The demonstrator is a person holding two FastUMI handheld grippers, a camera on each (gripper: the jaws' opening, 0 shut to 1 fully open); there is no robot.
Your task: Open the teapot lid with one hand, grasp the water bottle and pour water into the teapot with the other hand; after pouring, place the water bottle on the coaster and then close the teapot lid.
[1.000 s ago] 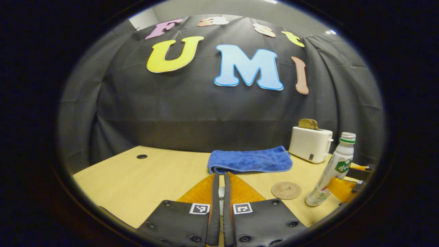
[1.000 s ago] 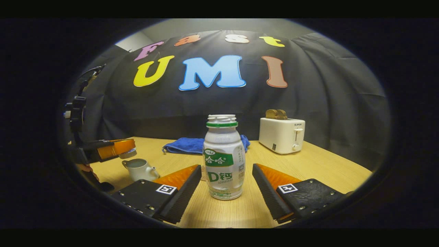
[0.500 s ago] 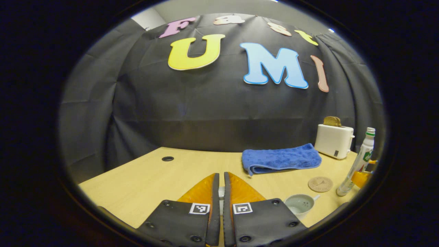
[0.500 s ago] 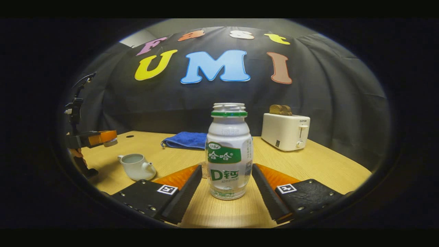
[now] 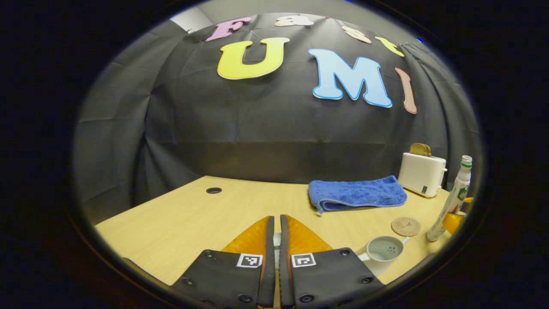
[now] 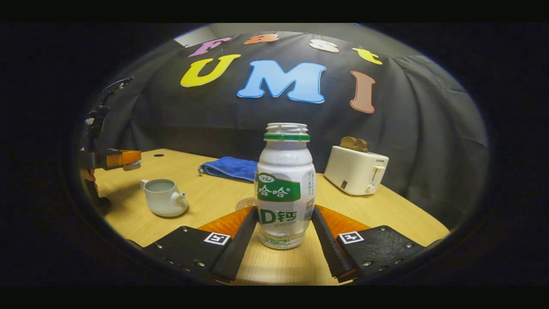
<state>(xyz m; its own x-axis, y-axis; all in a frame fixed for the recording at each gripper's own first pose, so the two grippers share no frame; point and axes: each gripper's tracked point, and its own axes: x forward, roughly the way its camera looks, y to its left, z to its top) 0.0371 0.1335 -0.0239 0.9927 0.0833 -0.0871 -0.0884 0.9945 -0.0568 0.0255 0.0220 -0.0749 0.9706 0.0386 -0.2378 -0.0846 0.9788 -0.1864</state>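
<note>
The white water bottle [image 6: 283, 189] with a green label stands uncapped on the table, and my right gripper [image 6: 285, 211] is shut on its lower body, both fingers pressing its sides. The white teapot [image 6: 162, 198] sits open to the left, with water inside. My left gripper [image 5: 275, 221] is shut on the small white teapot lid [image 5: 277, 240], held above the table to the left of the teapot [image 5: 384, 251]. In the right gripper view that left gripper [image 6: 128, 159] carries the lid [image 6: 131, 165] above and left of the pot. The round coaster [image 5: 405, 226] lies between teapot and bottle [image 5: 454, 199].
A folded blue towel [image 6: 229, 168] lies toward the back of the wooden table [image 5: 180, 219]. A white toaster [image 6: 356, 171] with bread in it stands at the back right. A cable hole [image 5: 213, 190] sits at the far left.
My right gripper's fingers have closed from wide apart onto the bottle. My left gripper has carried the lid further left, away from the open teapot.
</note>
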